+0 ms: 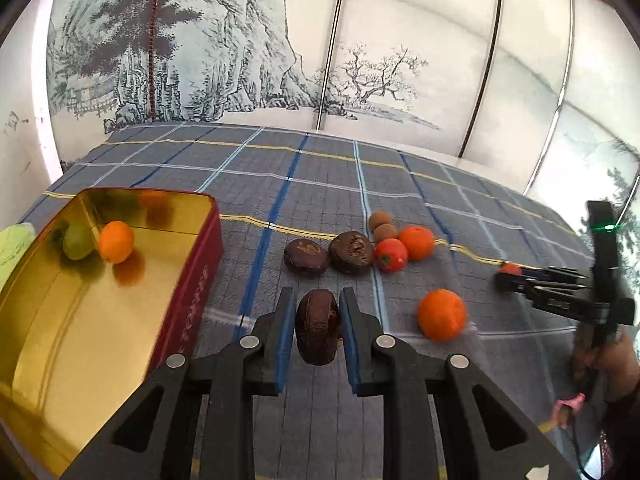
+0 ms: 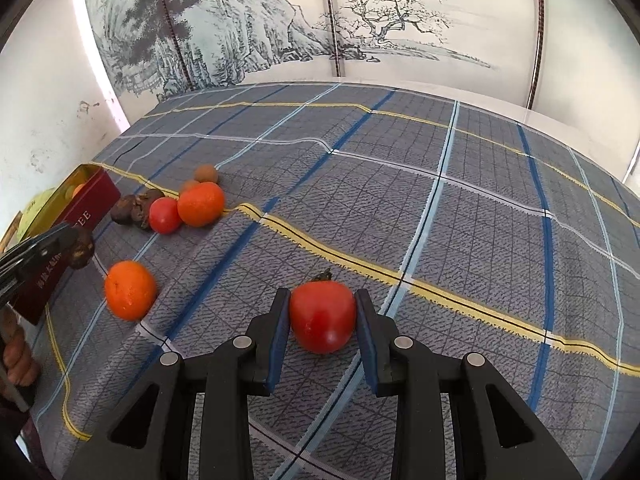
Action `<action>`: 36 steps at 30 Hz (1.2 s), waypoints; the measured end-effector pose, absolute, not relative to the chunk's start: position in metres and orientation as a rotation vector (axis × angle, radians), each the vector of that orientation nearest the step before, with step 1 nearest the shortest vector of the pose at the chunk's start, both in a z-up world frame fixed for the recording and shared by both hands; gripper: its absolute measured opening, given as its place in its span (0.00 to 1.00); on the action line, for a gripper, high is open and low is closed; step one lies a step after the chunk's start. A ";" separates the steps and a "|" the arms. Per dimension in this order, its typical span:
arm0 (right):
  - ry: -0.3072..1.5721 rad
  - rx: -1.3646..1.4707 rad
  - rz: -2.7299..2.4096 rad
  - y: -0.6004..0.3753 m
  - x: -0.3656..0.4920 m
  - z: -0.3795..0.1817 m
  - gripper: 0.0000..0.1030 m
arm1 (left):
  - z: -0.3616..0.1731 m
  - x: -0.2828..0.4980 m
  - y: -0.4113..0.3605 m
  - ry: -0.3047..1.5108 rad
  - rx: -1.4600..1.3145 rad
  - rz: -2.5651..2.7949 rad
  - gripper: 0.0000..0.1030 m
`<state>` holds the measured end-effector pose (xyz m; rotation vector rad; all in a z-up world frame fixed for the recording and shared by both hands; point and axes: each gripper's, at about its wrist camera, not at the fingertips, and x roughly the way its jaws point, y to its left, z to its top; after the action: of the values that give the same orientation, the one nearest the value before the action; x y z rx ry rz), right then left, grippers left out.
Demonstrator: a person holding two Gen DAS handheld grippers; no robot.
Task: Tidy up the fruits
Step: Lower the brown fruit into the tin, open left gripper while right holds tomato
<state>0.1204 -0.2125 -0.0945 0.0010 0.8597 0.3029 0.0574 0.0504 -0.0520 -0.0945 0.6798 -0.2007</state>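
Fruits lie on my blue checked cloth (image 2: 440, 208), and some sit in the gold tin (image 1: 60, 320) with red sides at the far left. My left tongs (image 1: 318, 312) squeeze a dark brown fruit (image 1: 318, 332) tight between the blue pads, a little above the cloth and just right of the tin. My right tongs (image 2: 322, 312) squeeze a red tomato (image 2: 322, 316), low over the cloth near a yellow stripe.

Inside the tin I see a small orange (image 1: 116, 241) touching a green fruit (image 1: 78, 241). Past my left tongs, two more dark brown fruits (image 1: 328, 256) sit side by side. Just right of them are another red tomato (image 1: 391, 255), an orange (image 1: 417, 242) and two small tan balls (image 1: 382, 226), all bunched together. One more orange (image 1: 442, 314) sits alone, nearer to me, between my two tongs.
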 end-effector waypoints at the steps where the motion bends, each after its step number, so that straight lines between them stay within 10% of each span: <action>1: 0.860 0.000 0.302 -0.213 0.121 -0.095 0.32 | -0.048 0.053 0.053 0.676 -0.094 -0.201 0.18; 36: 0.860 -0.017 0.298 -0.209 0.120 -0.095 0.33 | -0.066 0.085 0.184 0.799 0.119 0.171 0.18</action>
<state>0.1199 -0.2090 -0.0948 -0.0169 0.8604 0.2979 0.0855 0.1838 -0.0660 0.1191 0.7987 0.1711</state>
